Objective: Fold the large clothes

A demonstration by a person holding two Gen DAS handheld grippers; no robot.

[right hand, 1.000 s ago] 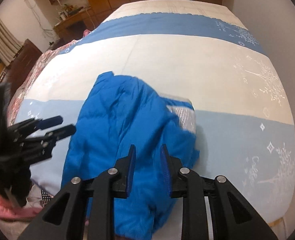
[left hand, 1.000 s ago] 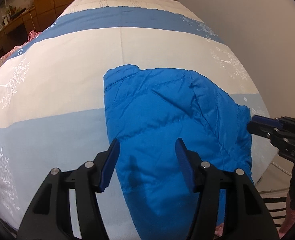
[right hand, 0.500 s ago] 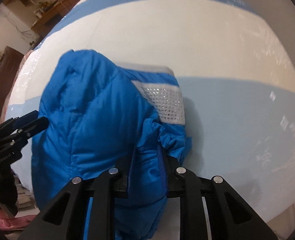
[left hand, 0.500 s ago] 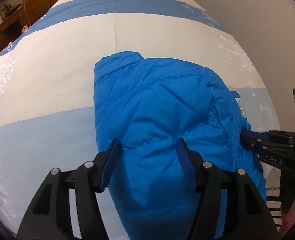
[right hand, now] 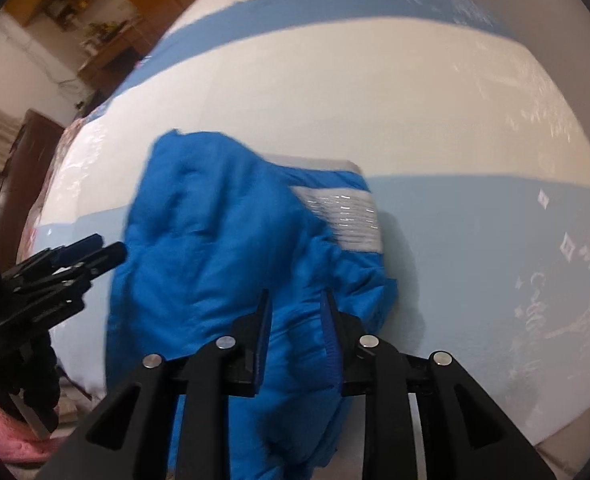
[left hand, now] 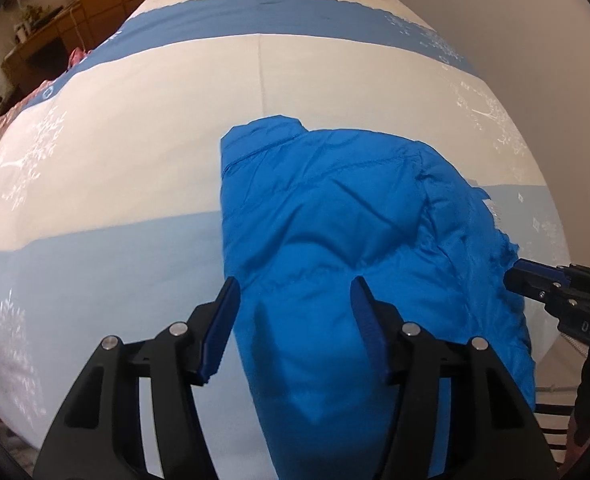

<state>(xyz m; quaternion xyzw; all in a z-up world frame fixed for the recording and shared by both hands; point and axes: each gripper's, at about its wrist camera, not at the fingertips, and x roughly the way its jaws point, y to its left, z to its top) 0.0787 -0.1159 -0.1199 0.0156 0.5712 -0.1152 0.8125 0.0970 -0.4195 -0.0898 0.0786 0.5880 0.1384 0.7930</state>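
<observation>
A blue puffer jacket (left hand: 335, 232) lies folded on the striped bed (left hand: 135, 140), collar at the far end. My left gripper (left hand: 294, 284) hovers over its near left edge. Its jaws are apart and closing, with the jacket's edge below the gap and no pad pressing on it. My right gripper (right hand: 295, 294) has a bunched fold of the jacket (right hand: 215, 248) between its narrow jaws, which are opening slightly. In the left wrist view the right gripper (left hand: 515, 276) meets the jacket's right edge. A grey mesh lining (right hand: 343, 216) shows at the right side. The left gripper (right hand: 107, 246) stands left of the jacket.
The bed (right hand: 415, 100) has cream, light blue and dark blue bands. A plain wall (left hand: 515, 20) runs along its right side. Wooden furniture (left hand: 35, 40) stands at the back left. Pink cloth (right hand: 11, 440) lies by the near left corner.
My right gripper has come down onto the jacket's right edge and taken a fold between its jaws. The left gripper has hardly shifted.
</observation>
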